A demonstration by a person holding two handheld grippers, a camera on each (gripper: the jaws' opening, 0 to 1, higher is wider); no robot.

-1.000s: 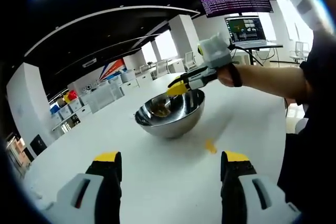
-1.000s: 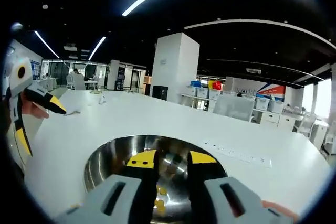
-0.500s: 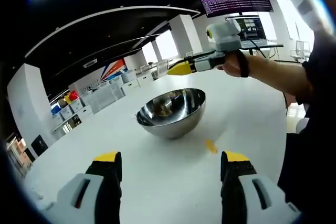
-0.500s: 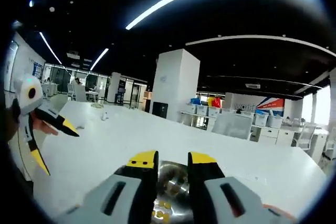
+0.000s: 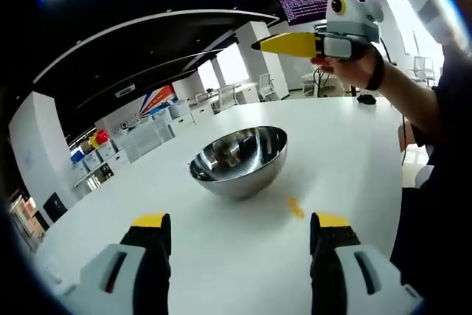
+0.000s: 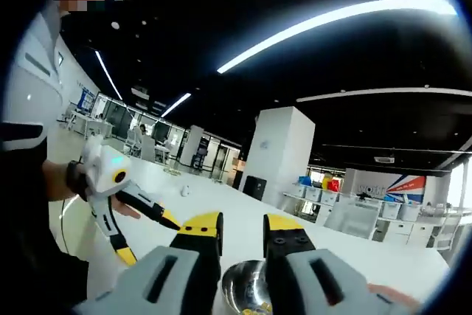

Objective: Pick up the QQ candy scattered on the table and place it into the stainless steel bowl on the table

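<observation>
Raised clear of the bowl (image 5: 240, 160), right gripper (image 5: 284, 43) now hangs high, jaws nearly closed, empty.
Left gripper (image 5: 240, 230) gapes wide over the bench (image 5: 346, 160), one candy (image 5: 295, 206) beside the bowl.

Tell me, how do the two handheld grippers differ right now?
The left gripper sits low over the white table, jaws spread wide and empty; the right gripper is held high above the steel bowl, jaws nearly together. Both have yellow-tipped black jaws on grey bodies.
</observation>
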